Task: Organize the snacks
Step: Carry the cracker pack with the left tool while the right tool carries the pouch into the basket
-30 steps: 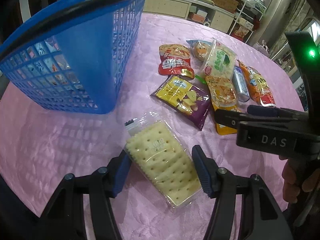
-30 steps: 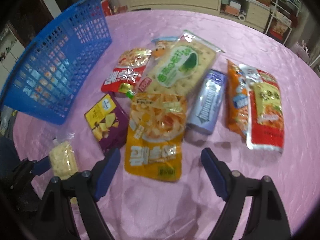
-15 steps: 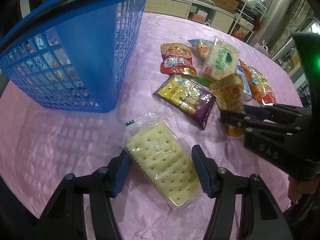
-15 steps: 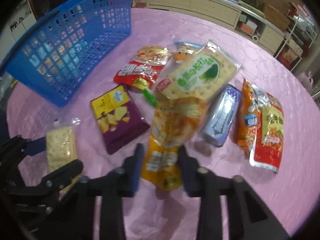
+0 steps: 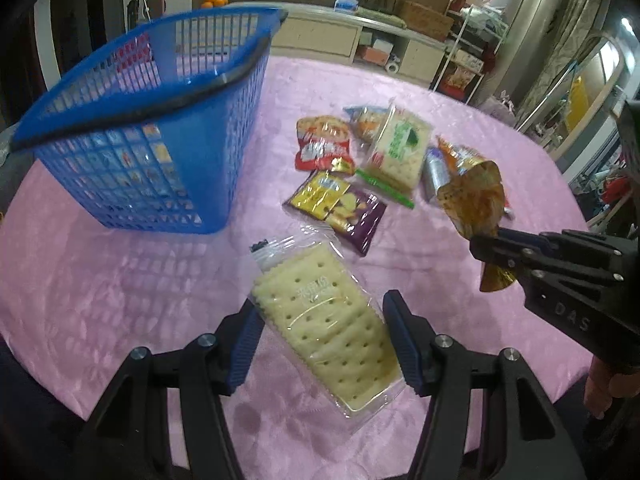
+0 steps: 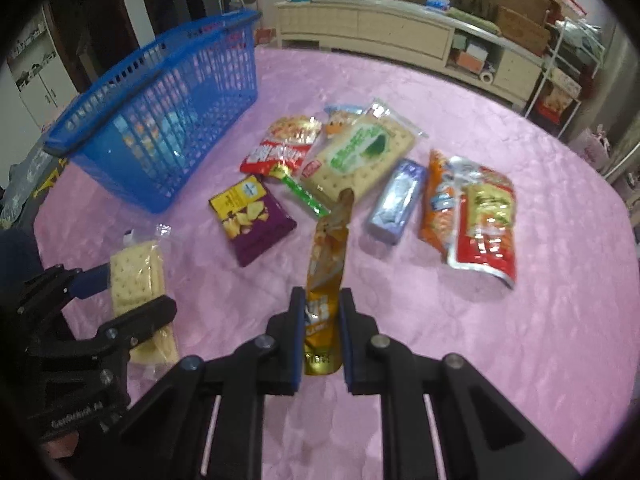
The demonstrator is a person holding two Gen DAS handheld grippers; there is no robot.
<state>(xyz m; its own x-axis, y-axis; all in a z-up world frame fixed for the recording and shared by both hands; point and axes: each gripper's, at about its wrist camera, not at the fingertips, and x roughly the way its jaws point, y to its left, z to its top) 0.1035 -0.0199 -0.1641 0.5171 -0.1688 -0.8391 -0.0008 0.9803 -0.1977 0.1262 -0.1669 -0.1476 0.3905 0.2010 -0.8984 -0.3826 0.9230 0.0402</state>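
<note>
My left gripper [image 5: 320, 308] is shut on a clear pack of pale crackers [image 5: 324, 320], its blue pads pressing the pack's long sides just above the pink tablecloth [image 5: 100, 280]. From the right wrist view, the same cracker pack [image 6: 136, 272] sits in the left gripper [image 6: 128, 300] at the lower left. My right gripper [image 6: 322, 296] is shut on the bottom of an orange-yellow snack pouch [image 6: 326, 256], which hangs lifted off the table. The left wrist view shows that pouch [image 5: 474, 200] in the right gripper [image 5: 492, 242]. A blue mesh basket [image 5: 140, 140] stands at the left.
Several snacks lie in the middle of the table: a purple-yellow chip bag [image 6: 252, 216], a red bag [image 6: 284, 144], a green-label cracker pack [image 6: 360, 152], a silver-blue pack [image 6: 396, 200] and orange and red bags [image 6: 480, 216]. Cabinets and shelves stand beyond the table.
The right gripper closed on the orange-yellow pouch and lifted it off the table. The left gripper rose slightly with the cracker pack between its pads.
</note>
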